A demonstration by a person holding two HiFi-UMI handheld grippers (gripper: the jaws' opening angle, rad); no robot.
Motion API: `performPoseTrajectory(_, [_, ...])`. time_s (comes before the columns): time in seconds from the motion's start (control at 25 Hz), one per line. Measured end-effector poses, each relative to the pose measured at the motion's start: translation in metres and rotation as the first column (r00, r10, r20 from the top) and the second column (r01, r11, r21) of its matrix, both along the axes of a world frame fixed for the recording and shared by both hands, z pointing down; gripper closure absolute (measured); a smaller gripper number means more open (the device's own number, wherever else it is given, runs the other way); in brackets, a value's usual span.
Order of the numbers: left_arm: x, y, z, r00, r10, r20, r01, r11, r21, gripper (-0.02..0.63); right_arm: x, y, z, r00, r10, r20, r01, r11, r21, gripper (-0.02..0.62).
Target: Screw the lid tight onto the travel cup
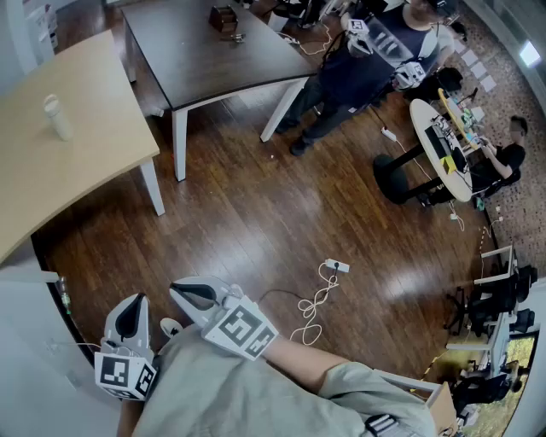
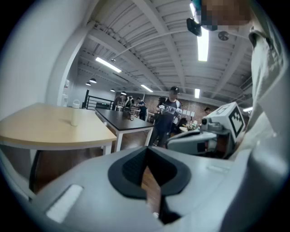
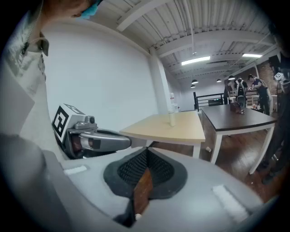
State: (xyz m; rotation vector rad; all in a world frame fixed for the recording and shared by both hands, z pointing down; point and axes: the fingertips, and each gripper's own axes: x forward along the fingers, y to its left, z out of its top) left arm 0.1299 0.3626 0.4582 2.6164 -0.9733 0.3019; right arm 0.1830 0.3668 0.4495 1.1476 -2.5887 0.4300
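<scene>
The cup is small and far off in every view, standing upright on the pale table, well apart from both my claws. I cannot tell whether the lid is on it or how it sits. From my head I see my left claw and right claw only from behind, low in the frame over the wood floor. My arms are cut off at the bottom edge, so that view does not settle how the jaws stand. The claws' own views do. My left claw has its dark pads pressed together with nothing between them, only a sliver of floor showing below. My right claw is likewise pressed shut and empty. The left view catches the cup side-on near the table's edge, with the dark table and a standing person behind it. The right view shows the cup against the white wall. Only the head view shows the white cable on the floor and a small brown thing on the dark table, too small to make out.
</scene>
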Motion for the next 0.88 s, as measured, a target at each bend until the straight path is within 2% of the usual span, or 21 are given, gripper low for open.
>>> performPoseTrajectory(0.28, [-0.059, -0.007, -0.012, 0.997, -0.078, -0.026, 0.079, 0.997, 0.025, 0.604, -0.038, -0.011, -0.010, 0.999, 0.027, 0.027, -0.027, 0.999, 0.018, 0.598])
performPoseTrajectory(0.6, [-0.102, -0.009, -0.008, 0.992, -0.118, -0.053, 0.120, 0.992, 0.033, 0.604, -0.084, -0.023, -0.006, 1.000, 0.021, 0.007, -0.021, 0.999, 0.032, 0.597])
performPoseTrajectory(0.72, [-0.097, -0.012, -0.004, 0.984, -0.160, -0.082, 0.164, 0.985, 0.047, 0.604, -0.076, -0.022, -0.003, 1.000, -0.010, -0.008, 0.010, 0.999, 0.032, 0.598])
performPoseTrajectory(0.88, [-0.097, 0.000, -0.014, 0.976, -0.210, -0.063, 0.213, 0.975, 0.054, 0.604, -0.070, -0.014, -0.012, 0.999, -0.044, -0.003, 0.045, 0.998, 0.036, 0.597])
